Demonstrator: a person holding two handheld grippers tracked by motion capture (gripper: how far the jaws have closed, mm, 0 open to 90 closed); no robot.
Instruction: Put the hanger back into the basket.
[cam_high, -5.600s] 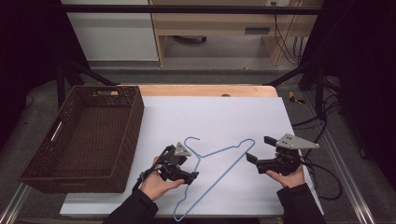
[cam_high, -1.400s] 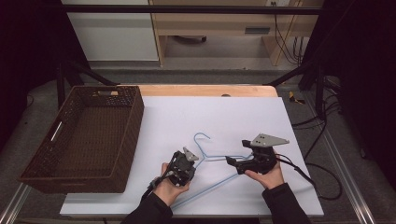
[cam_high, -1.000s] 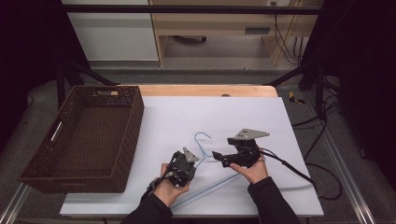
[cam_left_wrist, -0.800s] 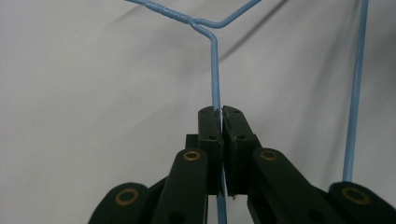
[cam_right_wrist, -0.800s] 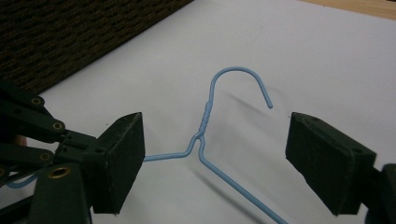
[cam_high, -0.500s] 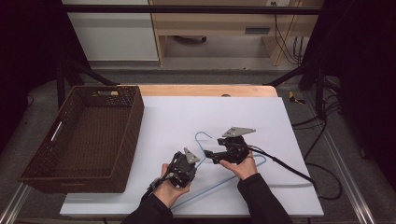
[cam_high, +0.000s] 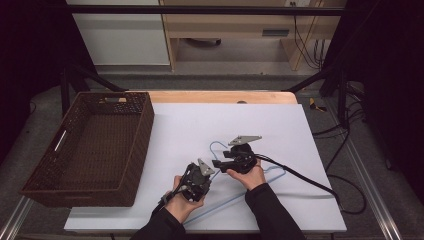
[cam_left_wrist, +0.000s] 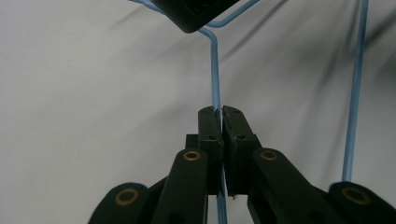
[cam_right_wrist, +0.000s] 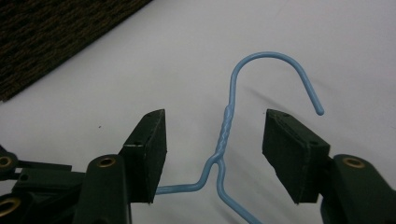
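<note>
A light-blue wire hanger lies on the white board. My left gripper is shut on one of its sloping arms. In the left gripper view the wire runs straight into that gripper's pressed pads. My right gripper sits at the hanger's hook end. In the right gripper view the twisted neck and the hook stand between that gripper's jaws. Those jaws have just been closing, and the pads are still apart from the wire.
A dark brown wicker basket stands at the left of the white board; its corner appears in the right gripper view. A black cable trails right from my right gripper. Wooden table edge at the back.
My right gripper has moved left along the hanger to its hook end and lowered, and its jaws have narrowed around the neck. My left gripper has kept still, shut on the wire.
</note>
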